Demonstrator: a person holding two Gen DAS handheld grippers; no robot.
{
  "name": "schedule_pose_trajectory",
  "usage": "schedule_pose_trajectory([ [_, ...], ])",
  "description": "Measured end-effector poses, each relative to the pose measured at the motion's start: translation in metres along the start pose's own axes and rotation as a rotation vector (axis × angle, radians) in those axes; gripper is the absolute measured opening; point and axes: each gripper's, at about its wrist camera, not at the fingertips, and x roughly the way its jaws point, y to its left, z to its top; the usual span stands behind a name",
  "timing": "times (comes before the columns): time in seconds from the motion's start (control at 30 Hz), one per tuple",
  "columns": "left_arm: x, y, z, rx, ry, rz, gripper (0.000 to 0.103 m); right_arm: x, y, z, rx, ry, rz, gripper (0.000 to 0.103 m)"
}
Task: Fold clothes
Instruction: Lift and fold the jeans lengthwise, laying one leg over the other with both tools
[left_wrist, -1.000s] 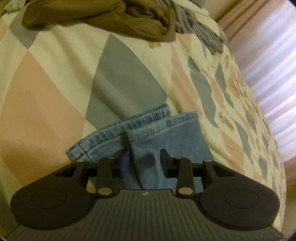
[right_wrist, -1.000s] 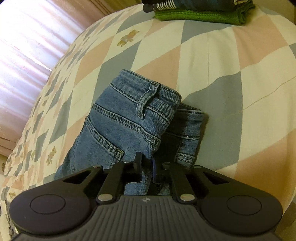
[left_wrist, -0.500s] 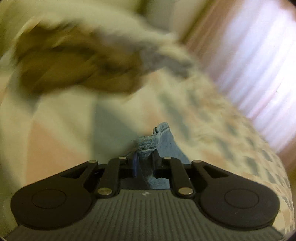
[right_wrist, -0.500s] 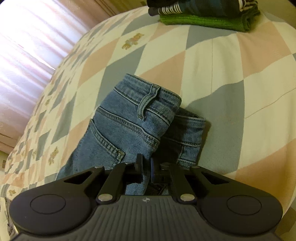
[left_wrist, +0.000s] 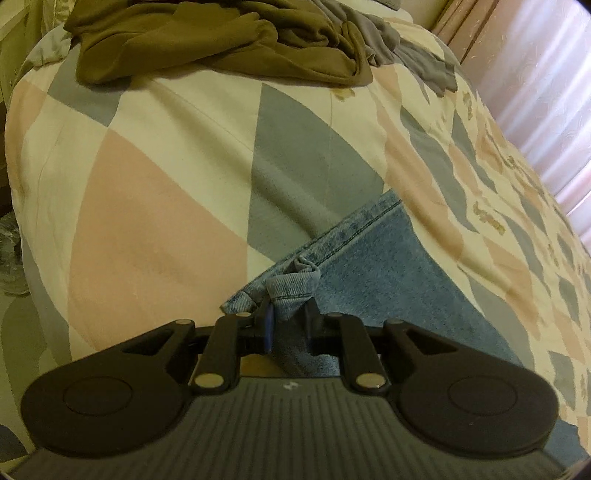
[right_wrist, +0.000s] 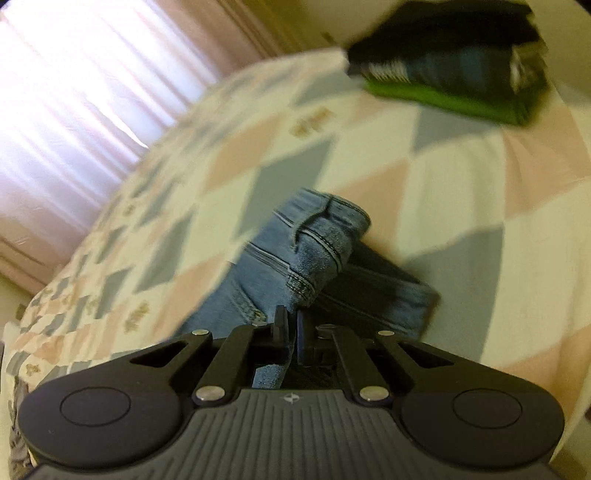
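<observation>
My left gripper (left_wrist: 289, 325) is pinching a bunched hem of the jeans (left_wrist: 373, 273), its fingers narrowed onto the denim fold between them. My right gripper (right_wrist: 290, 334) has its fingers pressed almost together on the waistband end of the jeans (right_wrist: 314, 243), a thin layer of denim caught between. The jeans lie on the diamond-patterned bedspread (left_wrist: 155, 192). Beyond the jeans, at the far edge of the bedspread, sits an olive garment (left_wrist: 207, 44); in the right view a folded stack (right_wrist: 454, 74) rests far behind them.
</observation>
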Motion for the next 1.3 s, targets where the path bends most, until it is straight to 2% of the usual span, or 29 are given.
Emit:
schedule_pose_trajectory([
  [0.07,-0.001,-0.001,-0.002,0.007,-0.002,0.011,0.013,-0.01,0.004,-0.001,-0.023,-0.028,0.015,0.002],
  [0.13,-0.002,-0.001,-0.001,0.018,0.0,0.014,0.013,-0.012,-0.005,-0.008,-0.002,-0.018,-0.012,0.001],
  [0.27,-0.004,-0.004,0.001,0.048,0.008,0.022,0.013,0.015,-0.051,-0.031,0.098,0.083,-0.134,0.0],
  [0.33,-0.004,-0.005,0.003,0.061,0.015,0.026,0.013,0.031,-0.074,-0.038,0.16,0.14,-0.161,0.002],
  [0.37,-0.004,-0.005,0.003,0.064,0.018,0.029,0.014,0.032,-0.08,-0.037,0.205,0.137,-0.138,0.009],
  [0.43,-0.003,-0.006,0.002,0.066,0.022,0.039,0.014,0.023,-0.083,-0.033,0.266,0.045,-0.059,0.015],
  [0.47,-0.002,-0.007,0.001,0.064,0.021,0.046,0.014,0.019,-0.084,-0.03,0.292,0.003,-0.026,0.029],
  [0.5,-0.002,-0.008,0.0,0.062,0.02,0.052,0.014,0.017,-0.082,-0.026,0.292,-0.018,-0.027,0.035],
  [0.67,0.0,-0.011,-0.002,0.051,0.017,0.07,0.015,0.041,-0.087,-0.002,0.319,0.004,-0.029,0.038],
  [0.77,0.0,-0.013,0.001,0.07,0.024,0.08,0.015,0.058,-0.092,-0.004,0.342,0.006,-0.003,0.035],
  [0.87,-0.002,-0.018,0.004,0.1,0.023,0.085,0.014,0.058,-0.081,-0.001,0.282,-0.014,-0.015,0.016],
  [0.97,-0.003,-0.019,0.008,0.116,0.028,0.084,0.014,0.034,-0.061,0.002,0.206,-0.049,-0.021,0.013],
  [1.13,-0.009,-0.019,0.009,0.119,0.009,0.078,0.014,-0.005,-0.051,0.011,0.225,-0.071,-0.014,0.012],
  [1.2,-0.01,-0.018,0.008,0.121,0.002,0.076,0.015,-0.004,-0.055,0.012,0.221,-0.048,-0.034,0.012],
  [1.3,-0.012,-0.017,0.006,0.121,-0.008,0.079,0.015,0.03,-0.072,0.001,0.196,0.041,-0.139,0.012],
])
